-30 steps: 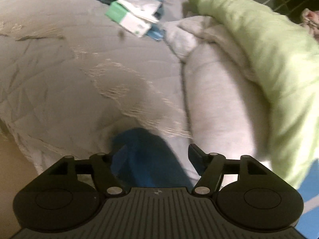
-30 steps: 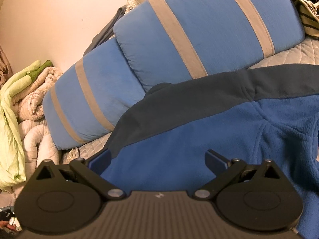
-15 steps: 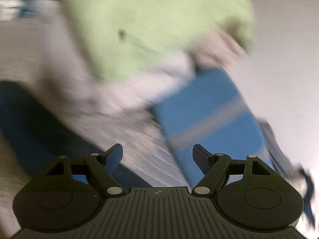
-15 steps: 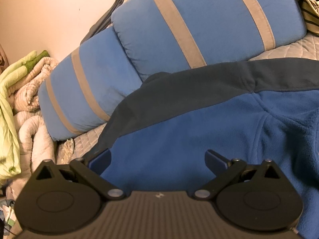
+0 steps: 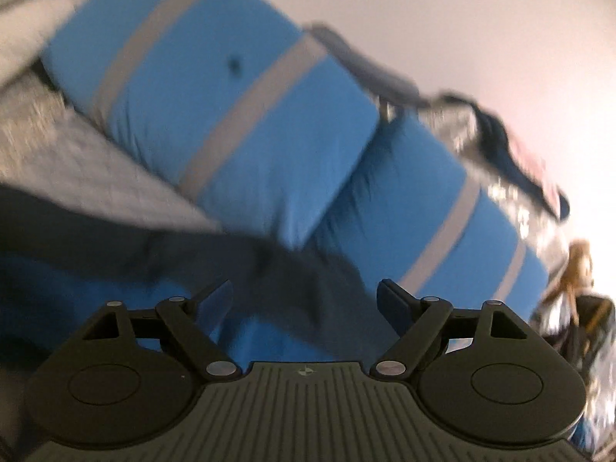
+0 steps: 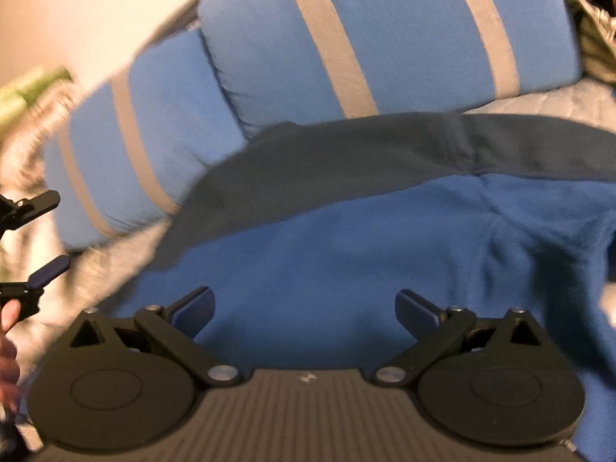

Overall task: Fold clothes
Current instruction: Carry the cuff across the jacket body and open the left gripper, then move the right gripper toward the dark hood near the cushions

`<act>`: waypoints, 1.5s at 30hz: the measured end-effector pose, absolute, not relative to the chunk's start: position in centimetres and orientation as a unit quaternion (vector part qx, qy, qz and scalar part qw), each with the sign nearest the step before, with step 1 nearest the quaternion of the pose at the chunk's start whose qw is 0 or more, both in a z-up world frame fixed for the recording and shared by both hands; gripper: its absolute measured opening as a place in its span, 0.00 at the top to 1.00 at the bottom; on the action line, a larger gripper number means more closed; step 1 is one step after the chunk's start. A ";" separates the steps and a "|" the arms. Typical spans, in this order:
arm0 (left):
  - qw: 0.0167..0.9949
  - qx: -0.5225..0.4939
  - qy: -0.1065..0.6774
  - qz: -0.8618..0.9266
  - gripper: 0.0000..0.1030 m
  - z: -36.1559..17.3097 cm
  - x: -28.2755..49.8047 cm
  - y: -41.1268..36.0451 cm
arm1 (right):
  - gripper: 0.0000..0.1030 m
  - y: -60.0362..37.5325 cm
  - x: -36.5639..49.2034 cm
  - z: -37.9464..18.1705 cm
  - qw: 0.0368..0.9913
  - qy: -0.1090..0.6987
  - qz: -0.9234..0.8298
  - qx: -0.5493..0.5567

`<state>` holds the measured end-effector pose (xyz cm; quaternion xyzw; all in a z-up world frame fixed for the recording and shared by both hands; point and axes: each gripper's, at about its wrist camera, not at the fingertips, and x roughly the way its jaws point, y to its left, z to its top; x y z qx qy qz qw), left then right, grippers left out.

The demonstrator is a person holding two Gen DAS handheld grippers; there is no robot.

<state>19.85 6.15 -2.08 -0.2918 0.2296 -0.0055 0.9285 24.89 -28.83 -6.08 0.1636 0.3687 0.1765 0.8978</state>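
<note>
Blue fleece jacket with the dark grey band across the top (image 6: 365,269) spread flat on the grey quilted bedspread (image 5: 88,177), dark band touching the two blue pillows with grey stripes (image 6: 346,50) up at 12 o'clock

Right gripper (image 6: 304,308) hovering low over the blue fleece, jaws released and spread wide, nothing pinched between them. Left gripper (image 5: 306,296) also released, jaws just been opening and nothing between them either, only fabric lying underneath. Visible in the right wrist view at 9 o'clock too, off the edge of the jacket, with a bit of hand (image 6: 7,331) below it

Looks like the very start of a fold, so probably worth doing this way:
- pick matching spots, one corner or shoulder seam per gripper, roughly 3 and 9 o'clock on the garment
- come down nearly flat so the lower finger slides under the fleece instead of shoving it into a wrinkle
- clench on the top layer only, not the bedspread
- lift both sides together and keep the edge taut before laying it over

Fleece is thick and grabby, likely to drag its lower layer along. Pale green blanket (image 6: 34,88) at 10 o'clock well apart, no worry there
</note>
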 end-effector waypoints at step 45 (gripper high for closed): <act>0.900 -0.321 0.293 -0.034 0.18 -4.5 20.6 6.9 | 0.00 -29.3 23.9 -5.1 0.911 0.332 0.188 0.154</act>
